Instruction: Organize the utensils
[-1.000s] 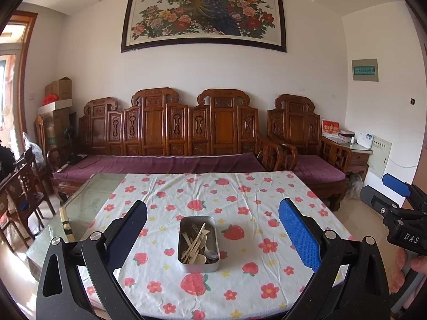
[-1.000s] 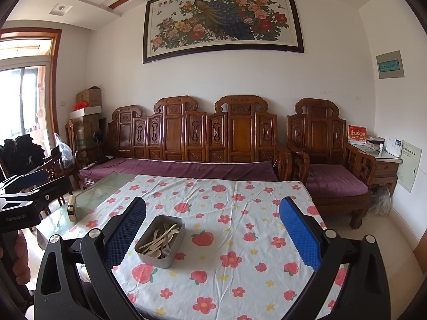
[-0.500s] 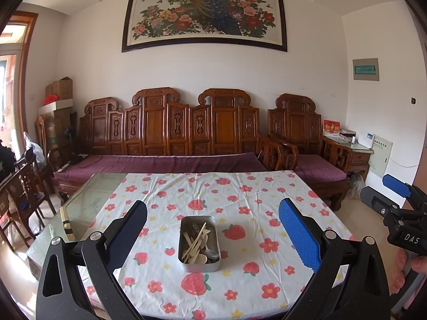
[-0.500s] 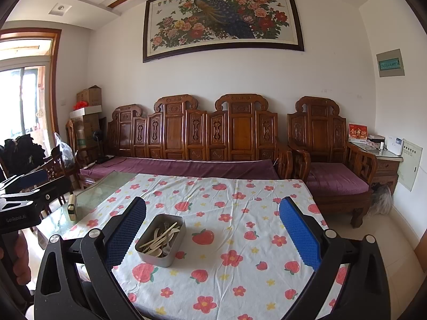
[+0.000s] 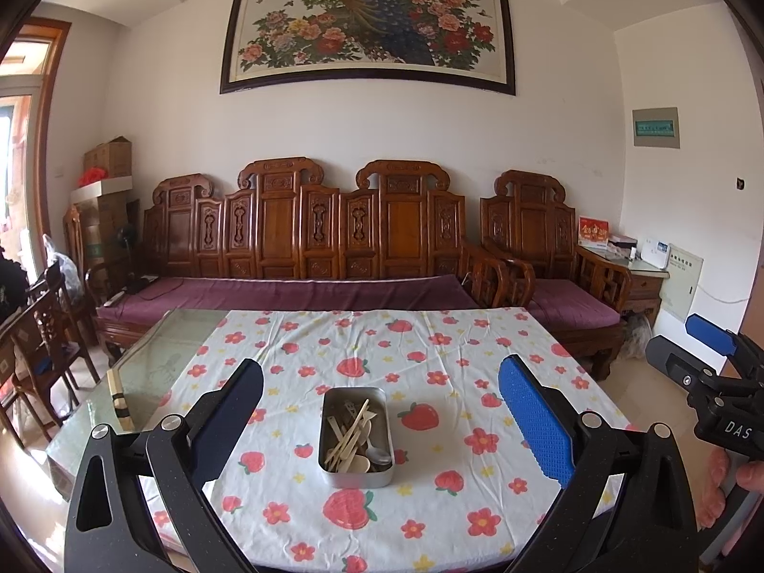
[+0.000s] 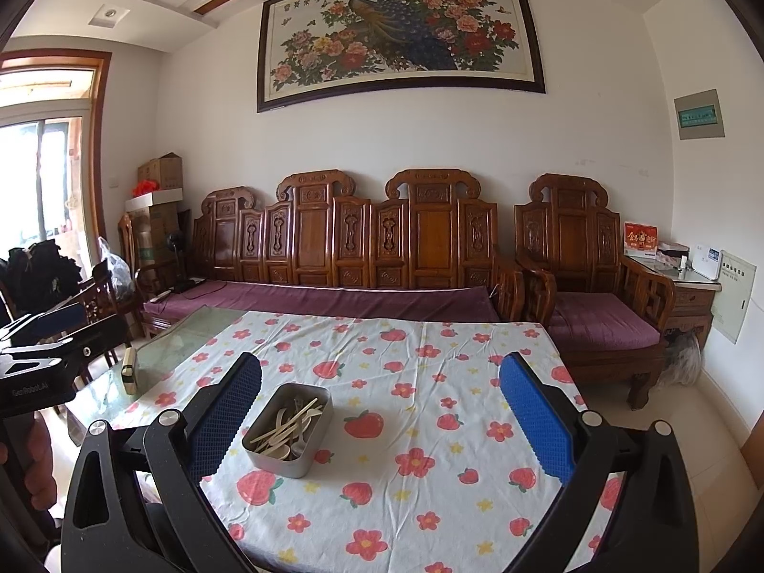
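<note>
Utensils (image 5: 354, 434): pale wooden spoons and sticks plus a metal spoon, heaped in a metal tin (image 5: 355, 472) on the flowered tablecloth (image 5: 444, 353), near the table's front edge. Seen from the left wrist, tin's long axis running straight away from the camera toward the carved wooden sofa (image 5: 305, 234); most sticks lying roughly along that axis, leaning slightly right at their far ends, spoon bowls at the near end. Left gripper (image 5: 380, 410) held above the near edge, jaws spread wide, nothing between the blue pads (image 5: 535, 425), tin framed between them without contact. Right gripper (image 5: 706, 353) visible at the right margin, off the table, gripped by a hand (image 5: 735, 482). Bare glass table (image 5: 157, 358) exposed left of the cloth, with a small brush (image 5: 119, 398) lying on it.

From the right wrist, tin (image 6: 286, 458) sitting left of centre, just beside the left pad, long axis angled from near left to far right; utensils (image 6: 286, 429) fanned mostly along that diagonal. Right gripper (image 6: 380, 413) likewise wide open and empty. Left gripper (image 6: 43, 353) at the left edge, well apart from the tin.
</note>
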The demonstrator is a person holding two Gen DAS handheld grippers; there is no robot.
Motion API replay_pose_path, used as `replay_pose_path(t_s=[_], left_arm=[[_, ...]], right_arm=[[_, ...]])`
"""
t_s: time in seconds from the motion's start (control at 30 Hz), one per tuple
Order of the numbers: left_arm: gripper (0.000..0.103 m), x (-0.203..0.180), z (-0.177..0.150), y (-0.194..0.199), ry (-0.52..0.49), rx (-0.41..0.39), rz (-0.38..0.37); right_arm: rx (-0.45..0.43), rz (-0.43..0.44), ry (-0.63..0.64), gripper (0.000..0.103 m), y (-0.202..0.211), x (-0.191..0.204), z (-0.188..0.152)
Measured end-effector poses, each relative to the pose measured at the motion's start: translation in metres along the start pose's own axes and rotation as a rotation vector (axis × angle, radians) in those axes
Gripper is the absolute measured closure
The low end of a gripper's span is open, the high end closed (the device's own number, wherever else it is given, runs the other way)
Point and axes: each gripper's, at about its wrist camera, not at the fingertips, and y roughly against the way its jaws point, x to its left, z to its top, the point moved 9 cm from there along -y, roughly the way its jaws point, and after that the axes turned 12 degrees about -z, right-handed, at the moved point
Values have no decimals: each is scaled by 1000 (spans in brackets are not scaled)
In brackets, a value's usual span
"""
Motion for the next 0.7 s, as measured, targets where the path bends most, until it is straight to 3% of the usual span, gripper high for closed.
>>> replay_pose_path(t_s=[0.7], left_arm=[[8, 1, -1, 1, 1, 1, -1]], right_arm=[[4, 5, -1, 2, -1, 1, -5]])
